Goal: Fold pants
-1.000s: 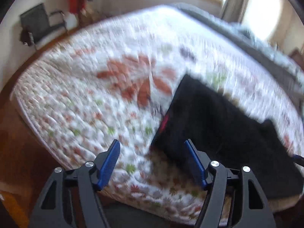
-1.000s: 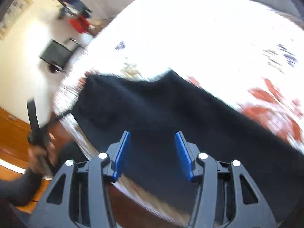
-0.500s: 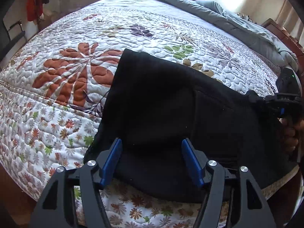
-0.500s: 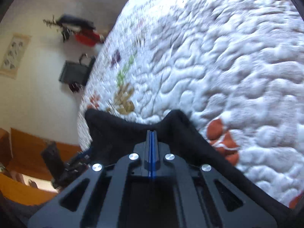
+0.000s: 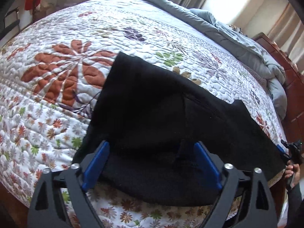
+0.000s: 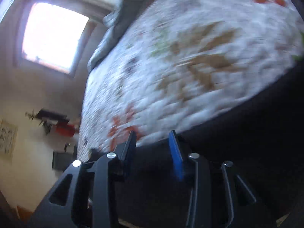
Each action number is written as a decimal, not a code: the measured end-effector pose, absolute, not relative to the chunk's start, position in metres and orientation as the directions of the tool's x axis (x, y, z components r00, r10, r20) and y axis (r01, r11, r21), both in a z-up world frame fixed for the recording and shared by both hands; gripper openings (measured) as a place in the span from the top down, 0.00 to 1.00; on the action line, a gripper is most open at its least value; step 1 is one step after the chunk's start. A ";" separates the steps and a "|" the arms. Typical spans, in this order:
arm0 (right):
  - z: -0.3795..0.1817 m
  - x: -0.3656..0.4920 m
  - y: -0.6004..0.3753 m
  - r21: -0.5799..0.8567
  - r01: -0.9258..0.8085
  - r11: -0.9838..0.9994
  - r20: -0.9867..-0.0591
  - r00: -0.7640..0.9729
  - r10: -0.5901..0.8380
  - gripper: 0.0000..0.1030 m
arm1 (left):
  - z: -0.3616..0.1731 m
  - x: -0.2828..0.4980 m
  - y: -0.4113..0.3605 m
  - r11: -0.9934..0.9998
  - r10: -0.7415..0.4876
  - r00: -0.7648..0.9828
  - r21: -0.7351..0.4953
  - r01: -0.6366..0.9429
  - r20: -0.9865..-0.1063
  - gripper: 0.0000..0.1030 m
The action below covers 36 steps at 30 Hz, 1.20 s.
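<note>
Black pants (image 5: 152, 104) lie folded on the floral quilt (image 5: 66, 47), close to the bed's near edge. My left gripper (image 5: 152, 161) hangs over their near hem. Its jaws are opening wide, and the cloth lies between the blue pads (image 5: 96, 163) without being pinched. At the pants' right end, a hand (image 5: 292, 172) holds my right gripper (image 5: 285, 152). The right wrist view is blurred. There my right gripper (image 6: 153, 148) is opening with a clear gap, and black pants cloth (image 6: 247, 133) lies under and between its jaws.
A grey duvet (image 5: 228, 28) is bunched along the far side of the bed, with a wooden headboard (image 5: 285, 57) behind it. The quilt (image 6: 190, 57) stretches bare beyond the pants. A bright window (image 6: 51, 36) and a wall show left in the right wrist view.
My left gripper dropped closer to the near hem and its jaws spread wider. My right gripper swung fast from the pants' far tip to their right end, going from shut to partly open.
</note>
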State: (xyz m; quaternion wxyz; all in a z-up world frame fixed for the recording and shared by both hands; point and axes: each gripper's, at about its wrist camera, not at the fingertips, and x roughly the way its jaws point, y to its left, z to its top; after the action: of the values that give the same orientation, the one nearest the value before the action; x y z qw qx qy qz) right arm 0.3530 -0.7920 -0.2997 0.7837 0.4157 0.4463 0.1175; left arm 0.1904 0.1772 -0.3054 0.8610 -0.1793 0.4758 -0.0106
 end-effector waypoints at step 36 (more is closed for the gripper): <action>-0.346 0.189 -0.961 0.948 0.215 0.233 -0.278 0.918 0.283 0.54 | -0.306 0.191 0.182 0.908 -0.237 0.571 -0.388 -0.157 -0.786 0.04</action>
State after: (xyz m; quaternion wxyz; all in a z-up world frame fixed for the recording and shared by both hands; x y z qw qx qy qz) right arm 0.1888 -0.9607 -0.3458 0.7590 0.6187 0.2015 0.0224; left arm 0.1908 0.1822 -0.3061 0.8603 -0.2127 0.4627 -0.0234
